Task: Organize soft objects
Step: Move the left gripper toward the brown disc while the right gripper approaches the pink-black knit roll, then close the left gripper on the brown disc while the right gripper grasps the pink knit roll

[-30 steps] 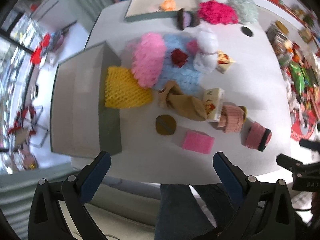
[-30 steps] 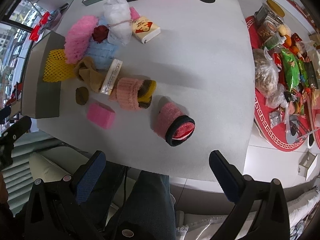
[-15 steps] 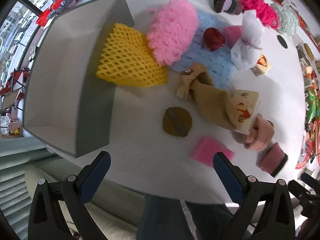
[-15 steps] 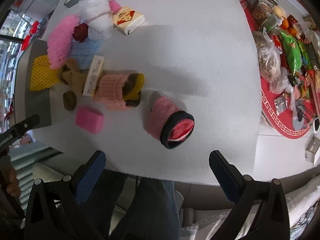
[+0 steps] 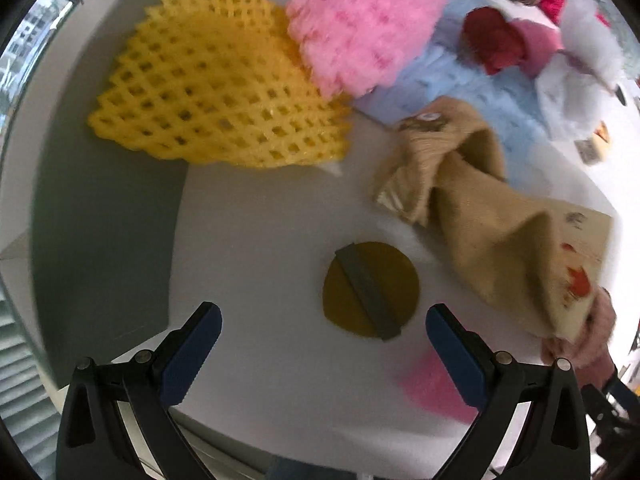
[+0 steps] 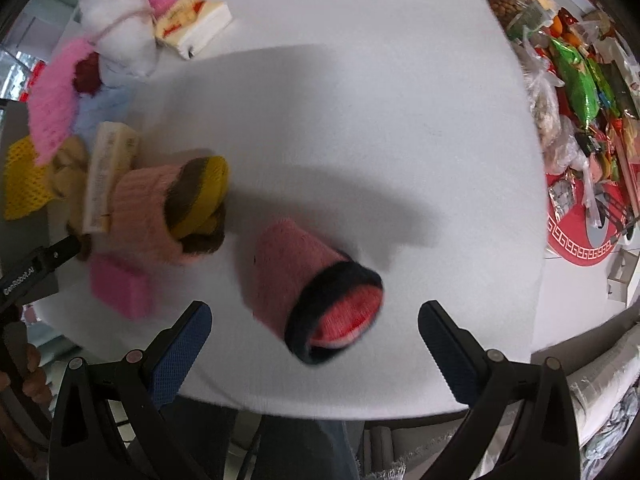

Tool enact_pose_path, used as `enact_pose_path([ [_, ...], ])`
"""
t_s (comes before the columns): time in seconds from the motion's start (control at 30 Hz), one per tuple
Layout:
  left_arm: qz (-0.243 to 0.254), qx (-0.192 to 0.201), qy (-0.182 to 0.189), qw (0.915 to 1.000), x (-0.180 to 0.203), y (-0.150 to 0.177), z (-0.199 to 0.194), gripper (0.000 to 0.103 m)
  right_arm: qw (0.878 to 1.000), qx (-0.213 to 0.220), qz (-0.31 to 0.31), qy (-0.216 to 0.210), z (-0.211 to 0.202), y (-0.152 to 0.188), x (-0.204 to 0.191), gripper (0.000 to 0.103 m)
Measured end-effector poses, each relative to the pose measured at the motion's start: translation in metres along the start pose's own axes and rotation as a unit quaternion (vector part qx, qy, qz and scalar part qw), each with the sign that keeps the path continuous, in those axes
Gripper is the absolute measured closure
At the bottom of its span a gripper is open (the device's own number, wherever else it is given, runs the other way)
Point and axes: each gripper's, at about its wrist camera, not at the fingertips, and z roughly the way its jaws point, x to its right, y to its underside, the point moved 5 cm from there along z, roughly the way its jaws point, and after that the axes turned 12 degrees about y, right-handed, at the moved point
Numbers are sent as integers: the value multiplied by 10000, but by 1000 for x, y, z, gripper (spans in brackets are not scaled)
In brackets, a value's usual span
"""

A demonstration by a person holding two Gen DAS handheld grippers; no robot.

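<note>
Both jaws gape wide, empty: left gripper (image 5: 322,332) above a flat olive disc (image 5: 371,289), right gripper (image 6: 314,334) above a rolled, seemingly knitted pink sock (image 6: 310,286) on the matte white worktop (image 6: 360,120)

In your left wrist view, the round disc (image 5: 371,289) lies low and centre on the table (image 5: 256,240), the net sleeve (image 5: 216,92) upper left over the tray (image 5: 100,216), the crumpled sock (image 5: 476,200) to the right. In your right wrist view, the rolled sock (image 6: 316,292) sits centre, the sponge block (image 6: 120,286) lower left.
</note>
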Motion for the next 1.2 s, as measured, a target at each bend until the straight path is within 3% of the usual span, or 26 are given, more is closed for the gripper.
enact_pose_path([
  [0.27, -12, 175, 169, 9997, -14, -15, 18, 0, 9999, -47, -66, 67, 18, -15, -22, 0],
  [0.4, -79, 221, 437, 9988, 0, -22, 17, 0, 9998, 4, -82, 154, 24, -25, -27, 0],
  [0.6, -48, 445, 423, 9981, -1, -26, 20, 0, 9992, 115, -203, 318, 28, -24, -32, 0],
  [1.0, -55, 448, 473, 9979, 3, -21, 15, 0, 9993, -23, -229, 295, 38, -27, -32, 0],
  [1.1, -107, 301, 453, 9985, 1, -15, 15, 0, 9989, -167, -270, 349, 35, -33, -28, 0],
  [1.17, -65, 182, 449, 9988, 3, -15, 16, 3, 9985, -228, -318, 379, 36, -39, -30, 2],
  [1.2, -30, 154, 480, 9987, 5, -14, 15, 10, 9985, -210, -330, 376, 34, -41, -31, 4],
])
